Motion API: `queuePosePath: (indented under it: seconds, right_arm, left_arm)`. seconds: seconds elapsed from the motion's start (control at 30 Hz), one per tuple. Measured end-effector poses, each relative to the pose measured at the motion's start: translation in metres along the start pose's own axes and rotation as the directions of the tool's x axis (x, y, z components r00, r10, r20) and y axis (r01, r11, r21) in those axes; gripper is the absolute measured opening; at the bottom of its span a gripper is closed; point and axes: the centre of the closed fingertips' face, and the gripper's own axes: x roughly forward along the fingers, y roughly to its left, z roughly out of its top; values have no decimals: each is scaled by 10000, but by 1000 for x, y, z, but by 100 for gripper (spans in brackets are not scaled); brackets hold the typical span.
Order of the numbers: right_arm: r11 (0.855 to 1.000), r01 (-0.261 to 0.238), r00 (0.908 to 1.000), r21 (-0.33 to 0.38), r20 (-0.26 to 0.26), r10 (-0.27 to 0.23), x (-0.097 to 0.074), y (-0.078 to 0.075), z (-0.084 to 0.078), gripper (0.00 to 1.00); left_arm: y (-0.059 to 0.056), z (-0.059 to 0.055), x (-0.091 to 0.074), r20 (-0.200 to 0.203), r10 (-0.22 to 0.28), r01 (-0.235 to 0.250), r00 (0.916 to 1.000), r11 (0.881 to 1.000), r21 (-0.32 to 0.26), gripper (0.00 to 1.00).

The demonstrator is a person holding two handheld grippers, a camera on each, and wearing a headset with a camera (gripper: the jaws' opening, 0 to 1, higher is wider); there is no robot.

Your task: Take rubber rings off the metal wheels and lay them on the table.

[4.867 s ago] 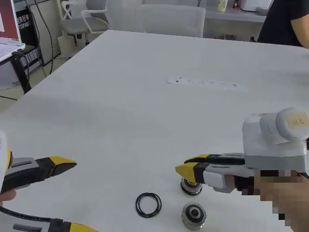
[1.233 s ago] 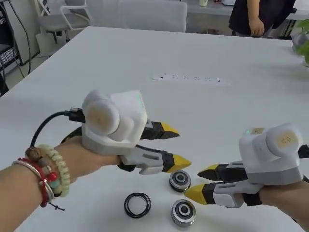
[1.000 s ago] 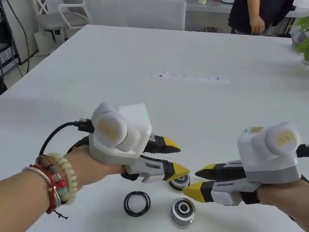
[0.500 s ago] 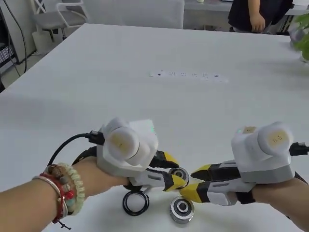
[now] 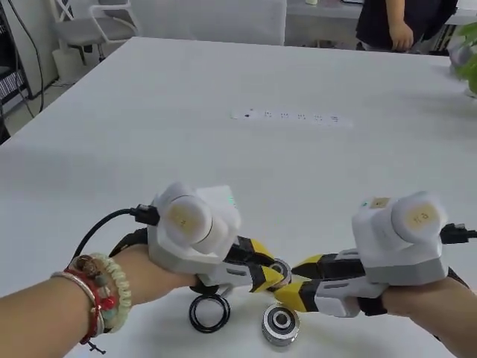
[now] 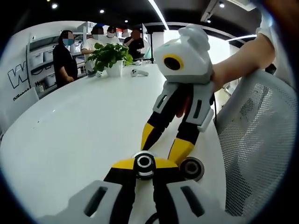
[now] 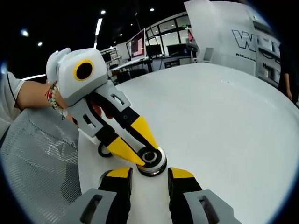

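Low in the head view, on a smooth white surface, the left hand-held gripper lies level, pointing right. Its yellow tips pinch a small, round, shiny metal wheel. The right hand-held gripper faces it, jaws parted and empty, tips just beside the wheel. Thin black rubber rings lie lower left, and a second wheel sits at bottom centre.

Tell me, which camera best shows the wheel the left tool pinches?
The left gripper view: the wheel sits close, centred between the left tool's yellow tips. The right gripper view has one tip covering part; the head view shows a sliver.
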Motion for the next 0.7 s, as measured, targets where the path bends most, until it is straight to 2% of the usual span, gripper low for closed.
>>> queuePosePath:
  seconds: [0.4, 0.43, 0.47, 0.5, 0.57, 0.7]
  right_arm:
    - [9998, 4, 10000, -212, 41, -3, -4, 1, 3, 19]
    - [9994, 19, 10000, -338, -63, -22, -3, 1, 0, 17]
    - [9963, 257, 9993, -821, -232, -277, -3, -3, -2, 16]
    - [9950, 156, 9997, -988, -177, -174, -2, -1, -1, 16]
    - [9953, 218, 9994, -943, -254, -242, -2, 0, -1, 16]
    - [9897, 267, 9991, -1406, -299, -313, -2, -1, -2, 14]
  left_arm:
    - [0, 0, 0, 97, 40, -40, 9999, 10000, -35, 7]
    - [0, 0, 0, 96, 43, -43, 9999, 10000, -38, 7]
    - [1, 0, 0, 95, 52, -51, 9999, 10000, -42, 7]
    - [1, 0, 0, 91, 59, -58, 9999, 10000, -45, 7]
    - [1, 0, 0, 86, 72, -71, 9999, 10000, -53, 7]
    - [1, 0, 0, 101, 75, -75, 9999, 9999, -79, 7]
